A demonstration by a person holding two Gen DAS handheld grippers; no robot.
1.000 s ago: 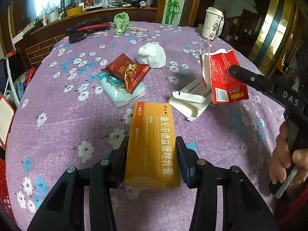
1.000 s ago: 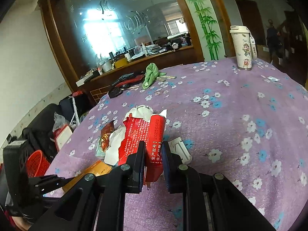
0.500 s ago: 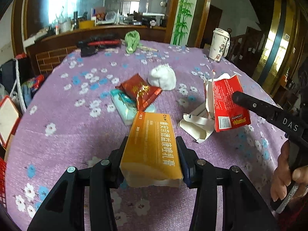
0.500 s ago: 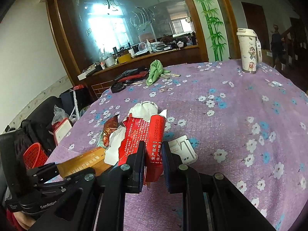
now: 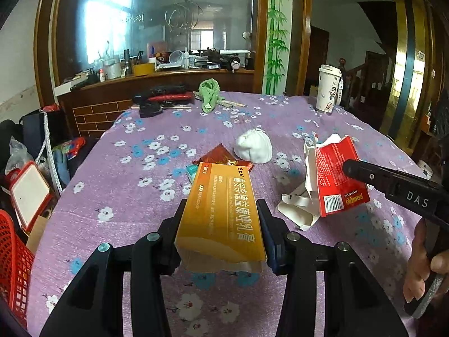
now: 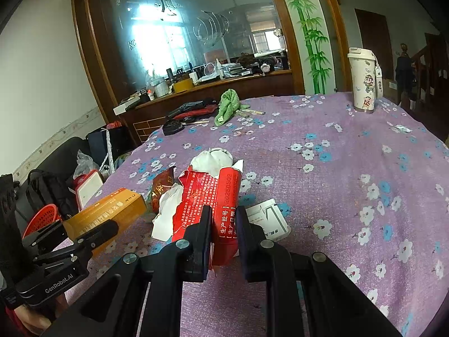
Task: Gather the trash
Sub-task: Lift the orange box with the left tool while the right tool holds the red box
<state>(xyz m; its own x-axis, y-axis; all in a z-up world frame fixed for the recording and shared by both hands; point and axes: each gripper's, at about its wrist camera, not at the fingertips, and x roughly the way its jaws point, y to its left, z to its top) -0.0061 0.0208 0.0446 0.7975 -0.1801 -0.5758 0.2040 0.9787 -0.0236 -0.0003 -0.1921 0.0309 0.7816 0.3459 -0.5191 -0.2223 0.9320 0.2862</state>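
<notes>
My left gripper (image 5: 221, 219) is shut on an orange carton (image 5: 221, 210) and holds it above the purple flowered tablecloth (image 5: 118, 185). My right gripper (image 6: 223, 219) is shut on a torn red carton (image 6: 210, 193), also lifted off the table; it also shows in the left wrist view (image 5: 336, 179). On the table lie a red snack wrapper (image 5: 221, 157), a crumpled white tissue ball (image 5: 254, 150) and a flattened white box (image 6: 269, 219). A teal packet (image 5: 192, 171) is mostly hidden behind the orange carton.
A white tumbler (image 5: 328, 88) stands at the far right. A green cloth (image 5: 209, 95) and black and red tools (image 5: 162, 98) lie at the far edge. A red basket (image 5: 11, 264) sits off the table's left, with bags on the floor.
Both grippers have risen with their cartons. The orange carton has come off the table and now tilts upward; the teal packet and red wrapper are now partly hidden behind it.
</notes>
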